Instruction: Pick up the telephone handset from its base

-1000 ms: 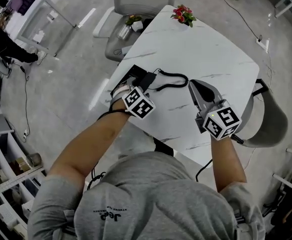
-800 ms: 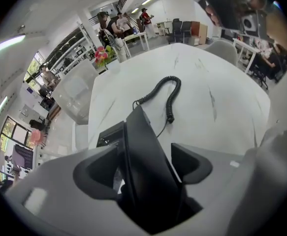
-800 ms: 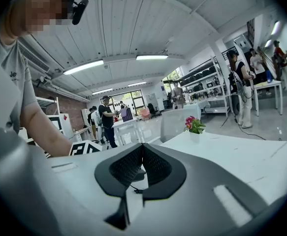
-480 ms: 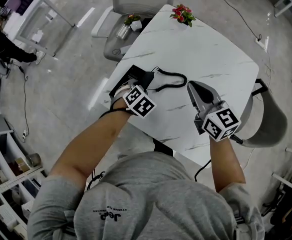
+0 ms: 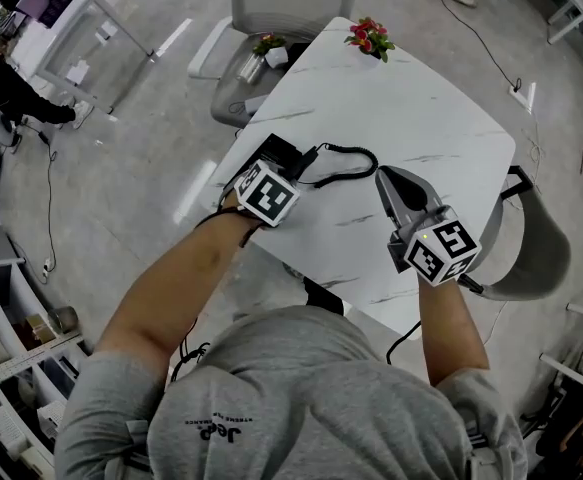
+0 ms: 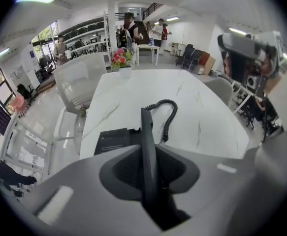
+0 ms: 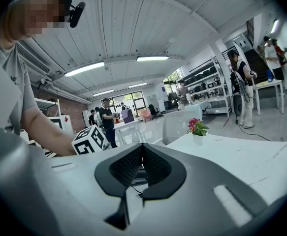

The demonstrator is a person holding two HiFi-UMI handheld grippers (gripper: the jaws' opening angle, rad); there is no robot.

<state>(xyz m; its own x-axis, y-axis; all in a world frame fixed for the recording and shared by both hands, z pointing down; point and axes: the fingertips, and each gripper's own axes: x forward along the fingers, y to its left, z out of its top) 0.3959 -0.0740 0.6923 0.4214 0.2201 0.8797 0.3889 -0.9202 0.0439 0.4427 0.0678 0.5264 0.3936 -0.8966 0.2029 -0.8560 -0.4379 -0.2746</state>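
I pinch the thin black telephone handset [image 6: 146, 136] in my left gripper [image 5: 276, 163].
It points steeply down. Its jaws have just been closing on the handset, which stands on edge just by its flat black base [image 6: 112, 140] at the white marble table [image 5: 411, 118] edge. My right gripper [image 7: 141, 154] lies level, jaws together, empty.
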